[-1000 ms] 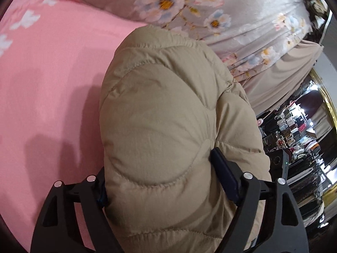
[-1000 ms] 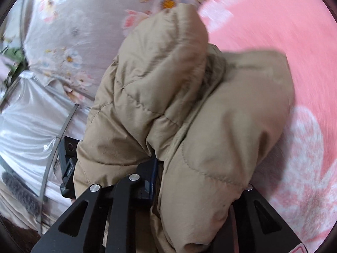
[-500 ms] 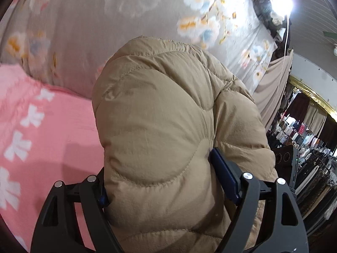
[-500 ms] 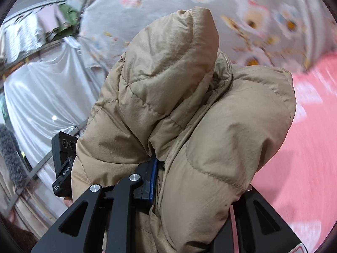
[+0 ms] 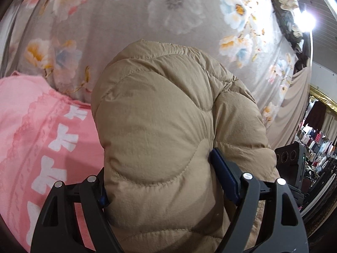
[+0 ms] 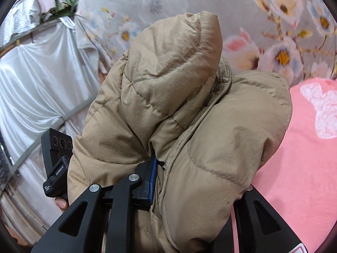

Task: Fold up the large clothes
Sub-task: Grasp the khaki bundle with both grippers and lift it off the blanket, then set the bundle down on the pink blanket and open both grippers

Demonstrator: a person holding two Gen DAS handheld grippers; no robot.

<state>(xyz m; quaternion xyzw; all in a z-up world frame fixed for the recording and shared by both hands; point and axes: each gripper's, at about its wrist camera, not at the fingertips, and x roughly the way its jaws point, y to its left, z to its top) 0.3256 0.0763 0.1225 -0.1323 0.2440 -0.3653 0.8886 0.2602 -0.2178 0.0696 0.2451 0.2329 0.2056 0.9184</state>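
Observation:
A tan quilted puffer jacket (image 5: 168,130) fills the middle of the left wrist view, bulging up between the two black fingers. My left gripper (image 5: 162,181) is shut on its padded fabric and holds it above a pink blanket (image 5: 38,126). In the right wrist view another thick bunch of the same jacket (image 6: 189,116) is clamped by my right gripper (image 6: 200,179), whose right finger is hidden under the fabric. The rest of the jacket hangs out of sight below both grippers.
A grey floral cloth (image 5: 168,10) hangs upright behind the pink blanket (image 6: 305,147). White satin drapes (image 6: 31,84) stand at the left of the right wrist view. The other gripper's black camera box (image 6: 54,154) shows beside the jacket. Clothes racks (image 5: 316,143) stand far right.
Both grippers have lifted and tilted up with the jacket still clamped. The pink blanket has dropped lower in both views and the floral cloth now fills the background.

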